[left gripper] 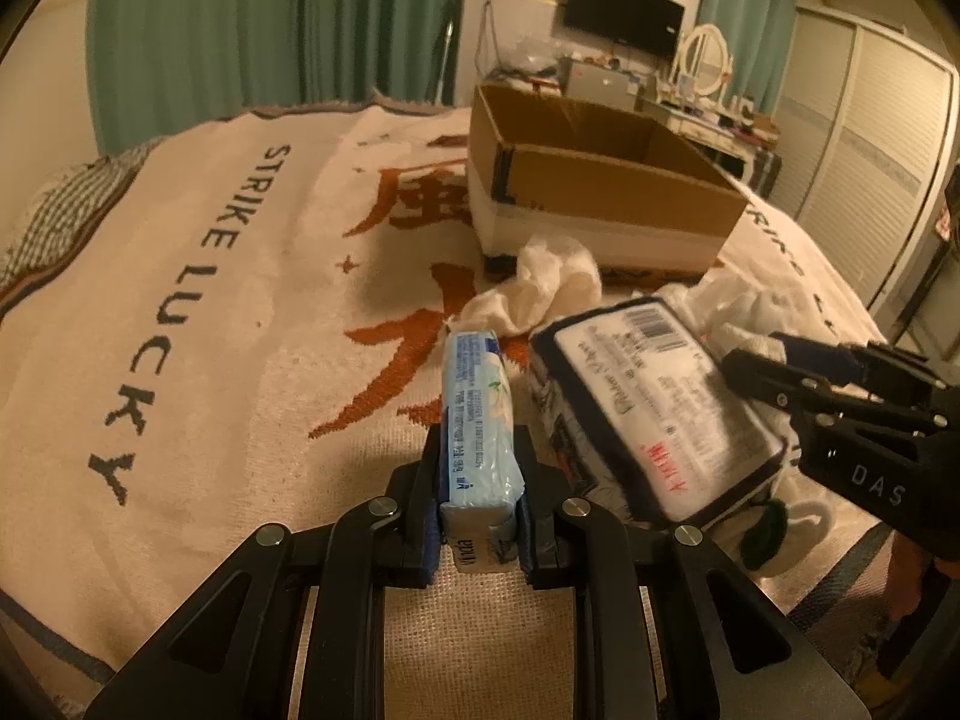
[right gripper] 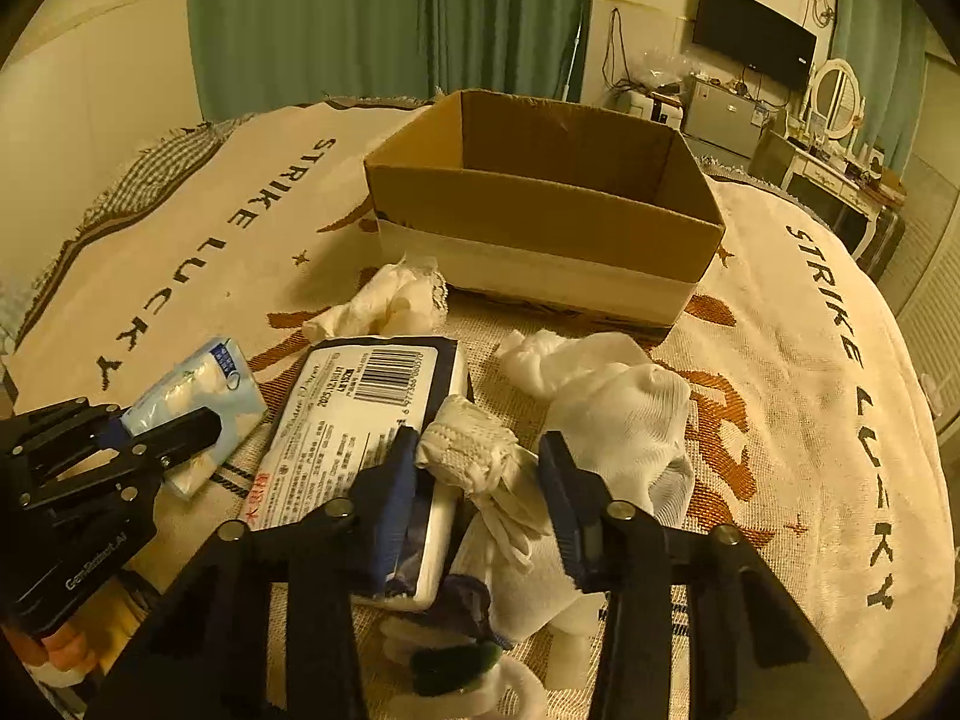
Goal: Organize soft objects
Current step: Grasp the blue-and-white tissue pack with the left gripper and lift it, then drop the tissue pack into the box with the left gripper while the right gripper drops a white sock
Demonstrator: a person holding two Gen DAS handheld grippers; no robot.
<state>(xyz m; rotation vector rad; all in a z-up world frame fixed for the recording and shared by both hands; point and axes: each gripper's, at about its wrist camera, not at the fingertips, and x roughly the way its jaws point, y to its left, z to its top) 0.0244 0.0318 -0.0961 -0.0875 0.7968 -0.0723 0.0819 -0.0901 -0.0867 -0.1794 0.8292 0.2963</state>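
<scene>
My left gripper (left gripper: 478, 468) is shut on a light-blue tissue pack (left gripper: 477, 414), held just above the blanket; it also shows in the right wrist view (right gripper: 204, 402). My right gripper (right gripper: 477, 468) is open, its fingers either side of a bunched white cloth (right gripper: 474, 450) that lies partly on a large dark-edged wipes pack (right gripper: 354, 444). The wipes pack shows in the left wrist view (left gripper: 648, 396) with my right gripper (left gripper: 756, 372) beside it. A white sock-like cloth (right gripper: 618, 414) lies to the right. An open cardboard box (right gripper: 540, 210) stands behind.
A crumpled white tissue (right gripper: 390, 300) lies before the box, also in the left wrist view (left gripper: 540, 288). The "STRIKE LUCKY" blanket (right gripper: 810, 360) covers the bed. A white plush item with a green part (right gripper: 456, 666) lies below my right gripper. Curtains, TV and dresser stand behind.
</scene>
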